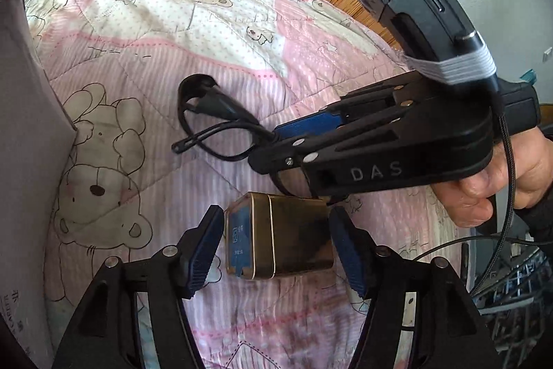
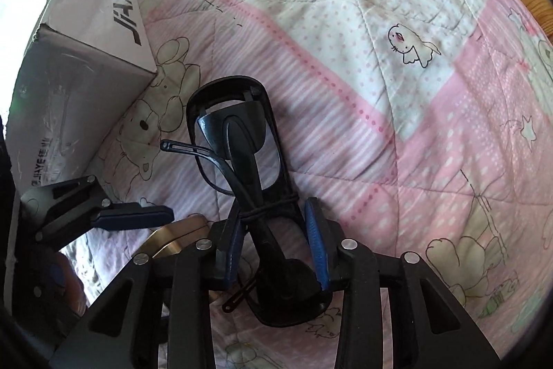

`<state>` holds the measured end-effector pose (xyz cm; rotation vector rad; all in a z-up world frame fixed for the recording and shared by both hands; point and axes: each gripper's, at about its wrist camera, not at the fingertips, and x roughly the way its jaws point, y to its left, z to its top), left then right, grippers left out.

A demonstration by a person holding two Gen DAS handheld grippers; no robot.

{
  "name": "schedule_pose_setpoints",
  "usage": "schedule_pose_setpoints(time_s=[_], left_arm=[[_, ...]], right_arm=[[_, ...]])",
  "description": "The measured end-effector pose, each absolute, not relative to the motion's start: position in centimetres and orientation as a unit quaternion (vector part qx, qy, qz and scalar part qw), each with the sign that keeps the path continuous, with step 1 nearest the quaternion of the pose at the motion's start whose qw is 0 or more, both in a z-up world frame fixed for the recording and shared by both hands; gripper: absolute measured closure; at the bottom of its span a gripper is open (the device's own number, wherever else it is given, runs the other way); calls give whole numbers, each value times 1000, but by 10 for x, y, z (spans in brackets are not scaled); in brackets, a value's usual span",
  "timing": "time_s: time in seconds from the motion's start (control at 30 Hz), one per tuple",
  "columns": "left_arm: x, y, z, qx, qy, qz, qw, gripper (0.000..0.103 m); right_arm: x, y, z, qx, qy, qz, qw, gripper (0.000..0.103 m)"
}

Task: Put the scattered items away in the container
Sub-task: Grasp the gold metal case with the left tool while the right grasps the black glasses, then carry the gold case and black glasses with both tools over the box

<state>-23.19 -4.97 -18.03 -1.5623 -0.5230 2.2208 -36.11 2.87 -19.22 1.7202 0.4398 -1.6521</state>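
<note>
Left wrist view shows the left gripper [image 1: 276, 244] low at 6 o'clock, its 2 blue pads spread wide on either side of a gold tin [image 1: 280, 237] lying on the pink bear quilt [image 1: 193, 33]; the pads look just beside the tin's ends, and I cannot tell whether they touch it. Above it, toward 3 o'clock, the right gripper [image 1: 276, 135] reaches in from a person's hand [image 1: 501, 182], its fingers closed down on a pair of black glasses [image 1: 211, 123].

Right wrist view confirms that hold: the glasses [image 2: 238, 144] stretch away toward 12 o'clock, pinched between the blue pads near the bridge, one folded arm sticking out at 9 o'clock. The grey cardboard box [image 2: 86, 64], probably the container, stands at 10 o'clock, near the glasses but apart from them.

To do this step well, I judge the right hand should lift the glasses clear of the quilt before swinging toward 10 o'clock, keeping the grip gentle so the frame does not twist. The left should close squarely on the tin's 2 short ends, since its smooth metal may slip.
</note>
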Motion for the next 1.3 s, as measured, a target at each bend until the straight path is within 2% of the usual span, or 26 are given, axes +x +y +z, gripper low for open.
schedule_pose_setpoints(time_s=[0.07,0.13,0.23,0.3,0.37,0.47,1.0,1.3], left_arm=[[-228,-45,-173,-546,-186,793,197,34],[-226,-39,-173,-547,-163,799,189,25],[-228,-30,-190,-569,-131,796,157,25],[-227,-31,-199,-573,-127,796,146,28],[-225,-29,-197,-572,-113,798,153,40],[-222,-28,-192,-578,-97,795,158,52],[-169,-53,-159,-584,-103,787,169,52],[-140,-63,-133,-572,-103,793,184,52]], right_arm=[[-360,29,-190,663,173,-641,347,67],[-361,29,-189,661,176,-642,345,67],[-361,31,-186,658,178,-646,343,67],[-361,34,-184,655,174,-652,341,67],[-362,38,-181,654,167,-657,337,68],[-363,46,-176,656,152,-664,324,69],[-309,90,-130,660,96,-687,289,69],[-237,110,-108,660,68,-702,259,69]])
